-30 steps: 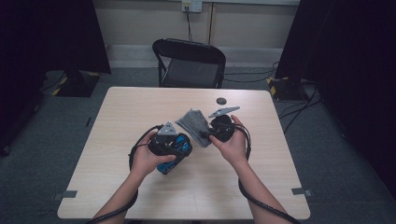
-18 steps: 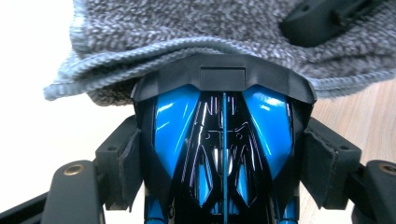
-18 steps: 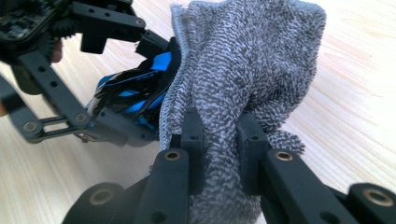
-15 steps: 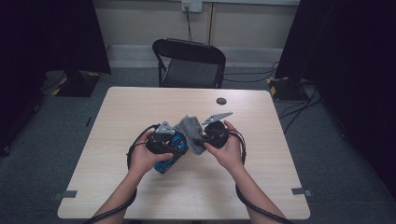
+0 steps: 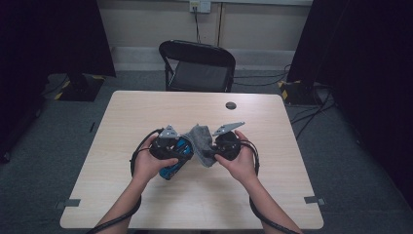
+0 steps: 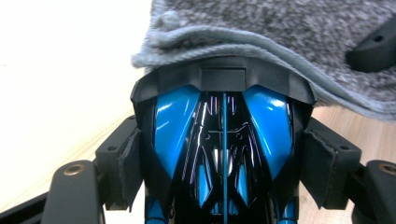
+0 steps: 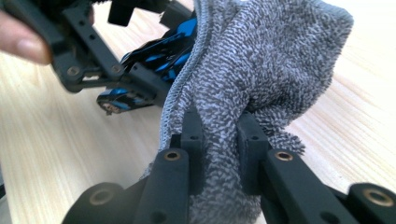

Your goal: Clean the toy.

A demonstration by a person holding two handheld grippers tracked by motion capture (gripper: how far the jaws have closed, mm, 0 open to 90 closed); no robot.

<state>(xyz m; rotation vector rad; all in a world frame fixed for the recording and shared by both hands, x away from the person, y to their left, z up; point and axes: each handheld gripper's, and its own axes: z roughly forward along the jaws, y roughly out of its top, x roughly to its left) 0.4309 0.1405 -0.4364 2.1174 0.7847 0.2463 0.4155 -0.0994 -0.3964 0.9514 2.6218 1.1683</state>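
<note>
A light wooden table [image 5: 146,112] with rounded corners fills the middle of the high view. A small dark round disc [image 5: 231,105] lies on it toward its upper right.

light wood table [image 5: 272,195], black folding chair [image 5: 197,66], grey carpet floor [image 5: 350,165], beige wall [image 5: 146,22]

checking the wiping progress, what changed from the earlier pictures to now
The grey cloth in the right claw has come closer in against the blue and black toy car held by the left claw, with both hands slightly nearer the person. Both grips stayed the same, and the small dark disc stayed put.
</note>
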